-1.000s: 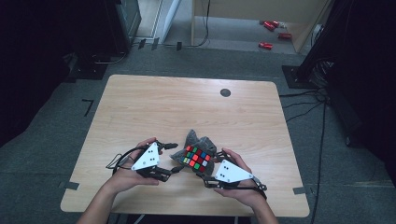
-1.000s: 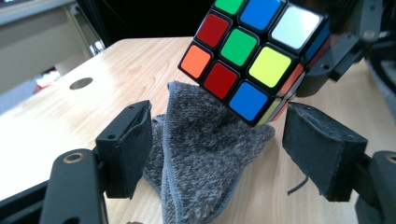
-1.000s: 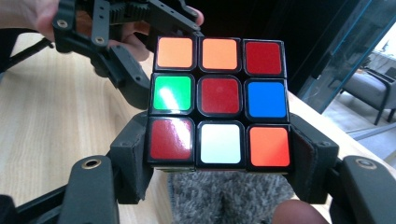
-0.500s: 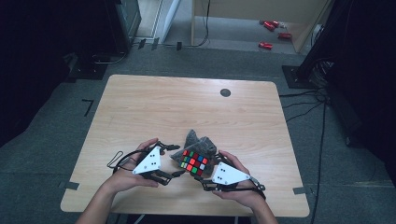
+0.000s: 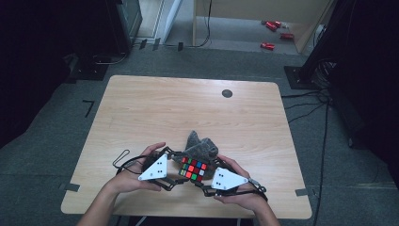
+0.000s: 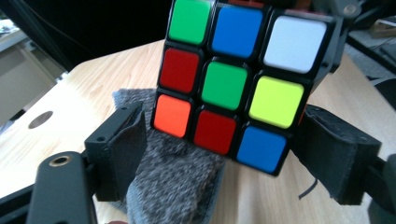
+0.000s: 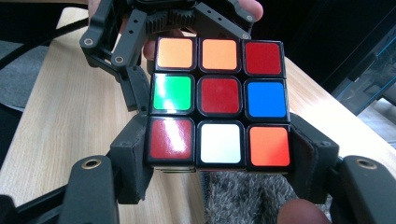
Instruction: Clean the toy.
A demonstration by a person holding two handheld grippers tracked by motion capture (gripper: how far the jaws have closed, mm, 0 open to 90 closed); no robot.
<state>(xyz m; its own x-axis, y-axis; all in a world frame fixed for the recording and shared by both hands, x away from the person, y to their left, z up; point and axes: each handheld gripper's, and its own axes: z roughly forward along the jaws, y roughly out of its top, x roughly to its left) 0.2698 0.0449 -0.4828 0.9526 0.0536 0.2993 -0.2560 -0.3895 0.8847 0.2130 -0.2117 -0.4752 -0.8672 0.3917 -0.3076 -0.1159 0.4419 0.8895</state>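
Scrambled colours on every visible face: the cube (image 5: 193, 169) is far from solved. The right gripper (image 7: 219, 154) clamps its bottom layer above the table's near edge; the left gripper (image 6: 224, 149), jaws just narrowing, straddles it loosely

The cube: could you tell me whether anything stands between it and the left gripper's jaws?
Nothing visible does. The cube sits between the left gripper's jaws, which have just been closing, with a gap at the left jaw; the grey cloth lies below.
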